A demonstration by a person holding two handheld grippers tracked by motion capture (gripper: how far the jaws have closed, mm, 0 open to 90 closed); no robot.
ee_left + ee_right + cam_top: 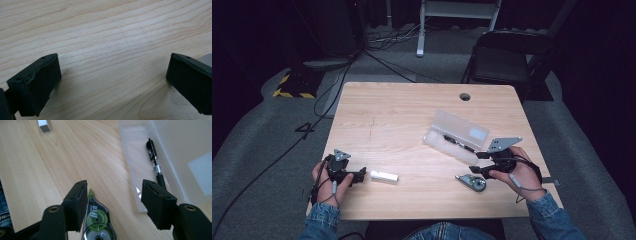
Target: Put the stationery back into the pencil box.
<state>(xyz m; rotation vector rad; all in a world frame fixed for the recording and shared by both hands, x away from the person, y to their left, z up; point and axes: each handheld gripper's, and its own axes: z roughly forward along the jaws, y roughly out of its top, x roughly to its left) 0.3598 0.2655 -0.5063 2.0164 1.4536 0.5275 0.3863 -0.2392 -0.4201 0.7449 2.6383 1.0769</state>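
Note:
A clear plastic pencil case lies open right of the table's middle, with a black pen in its tray. A green-and-grey correction tape lies near the front edge. My right gripper is open just beside it. In the right gripper view the correction tape rests against the left jaw of that gripper, and the pen and case lie beyond the right jaw. A white block lies just past my open left gripper. Bare wood shows between the left gripper jaws.
The wooden table has a round cable hole at its far edge. A black folding chair stands beyond the far right corner, and cables run over the grey floor at left. The white block shows in the right gripper view too.

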